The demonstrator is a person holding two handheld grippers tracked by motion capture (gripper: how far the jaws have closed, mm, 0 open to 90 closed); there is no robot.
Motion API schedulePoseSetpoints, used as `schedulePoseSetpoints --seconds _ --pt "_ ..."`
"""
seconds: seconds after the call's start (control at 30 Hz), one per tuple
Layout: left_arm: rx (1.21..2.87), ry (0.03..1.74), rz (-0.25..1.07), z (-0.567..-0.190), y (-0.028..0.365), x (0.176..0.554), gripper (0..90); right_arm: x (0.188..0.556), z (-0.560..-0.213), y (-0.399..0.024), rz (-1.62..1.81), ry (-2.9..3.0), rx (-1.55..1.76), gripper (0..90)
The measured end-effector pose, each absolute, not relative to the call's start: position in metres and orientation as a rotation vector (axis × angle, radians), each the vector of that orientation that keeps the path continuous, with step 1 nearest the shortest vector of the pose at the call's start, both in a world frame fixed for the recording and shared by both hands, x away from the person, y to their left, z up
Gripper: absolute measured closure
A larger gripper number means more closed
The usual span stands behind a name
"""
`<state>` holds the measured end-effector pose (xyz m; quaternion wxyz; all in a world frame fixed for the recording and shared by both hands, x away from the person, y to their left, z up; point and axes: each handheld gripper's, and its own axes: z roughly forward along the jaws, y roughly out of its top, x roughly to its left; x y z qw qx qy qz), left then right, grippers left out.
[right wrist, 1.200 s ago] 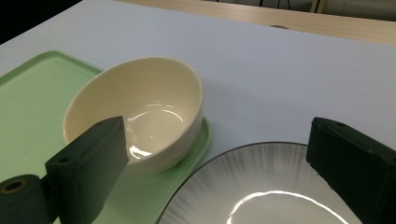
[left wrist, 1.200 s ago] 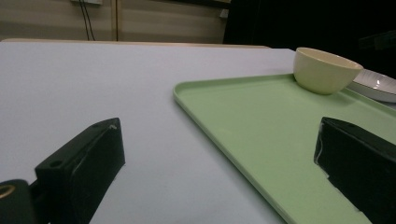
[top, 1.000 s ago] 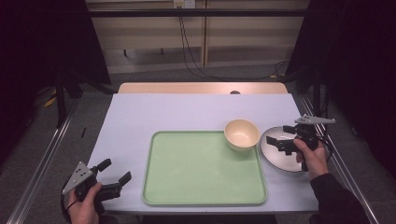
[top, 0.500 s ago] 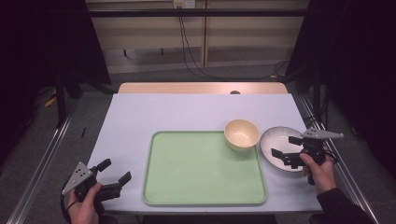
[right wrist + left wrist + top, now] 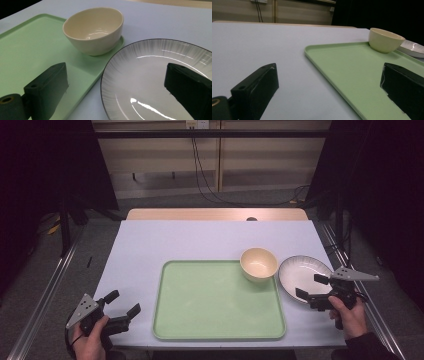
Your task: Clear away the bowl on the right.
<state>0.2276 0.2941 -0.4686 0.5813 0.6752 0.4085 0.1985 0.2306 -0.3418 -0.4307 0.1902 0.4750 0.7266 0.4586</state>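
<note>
Your right gripper is at the lower right of the high view, its jaws spread wide and holding nothing, just over the near edge of the white plate. The plate lies right of the green tray, beside the cream bowl in the tray's upper right corner. Your left gripper, at the lower left, is also released and empty.

A green tray lies on the pale table, a cream bowl (empty) at its corner.
</note>
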Motion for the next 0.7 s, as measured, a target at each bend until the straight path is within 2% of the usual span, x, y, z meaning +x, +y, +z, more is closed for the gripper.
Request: schedulePoseSetpoints --seconds 0.33,0.7 --pt "1.577 0.957 0.459 -0.469 0.294 0.228 1.8 0.21 -0.439 -0.343 1.19 1.978 1.329 6.7" --pt "1.585 0.955 0.462 -0.469 0.295 0.229 1.7 0.21 -0.445 -0.334 1.143 2.025 1.336 5.0"
